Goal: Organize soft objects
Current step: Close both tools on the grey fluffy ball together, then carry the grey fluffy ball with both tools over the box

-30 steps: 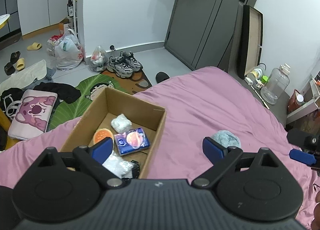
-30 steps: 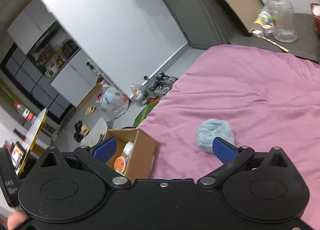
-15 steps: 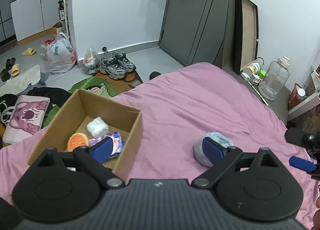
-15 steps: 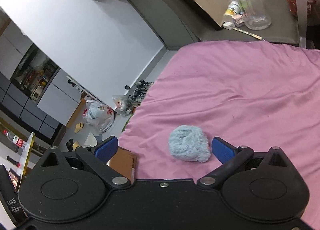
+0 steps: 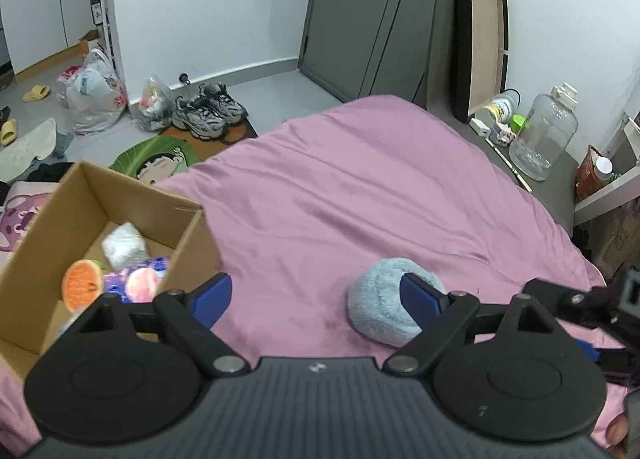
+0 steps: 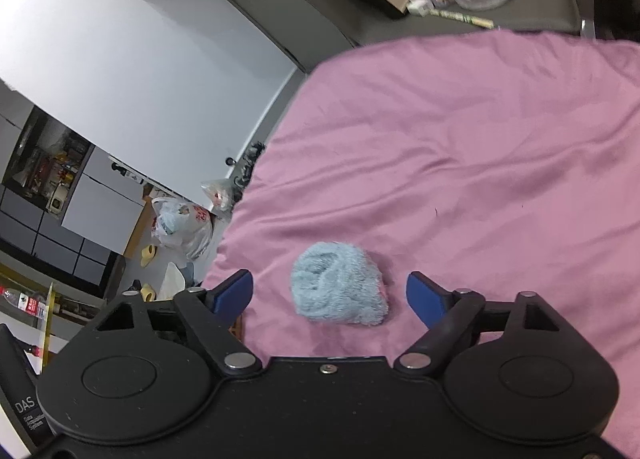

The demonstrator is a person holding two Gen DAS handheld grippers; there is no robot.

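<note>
A fluffy light-blue soft ball (image 6: 338, 285) lies on the pink bedsheet (image 6: 460, 147), centred between the fingers of my open right gripper (image 6: 330, 293), which hovers just before it. In the left wrist view the same ball (image 5: 380, 299) sits partly behind the right pad of my open, empty left gripper (image 5: 316, 295). A cardboard box (image 5: 188, 231) stands on the bed at the left and holds a white bundle (image 5: 122, 245), an orange round item (image 5: 80, 285) and a purple packet (image 5: 138, 279).
The right gripper's body (image 5: 600, 299) shows at the right edge of the left wrist view. Beyond the bed: shoes (image 5: 208, 111), plastic bags (image 5: 94, 95), a glass jar (image 5: 544, 139) on a side table, a grey door (image 5: 360, 11).
Both grippers have swung right, away from the box. The blue ball has come from the right finger to midway between the right gripper's fingers. Both grippers stay open.
</note>
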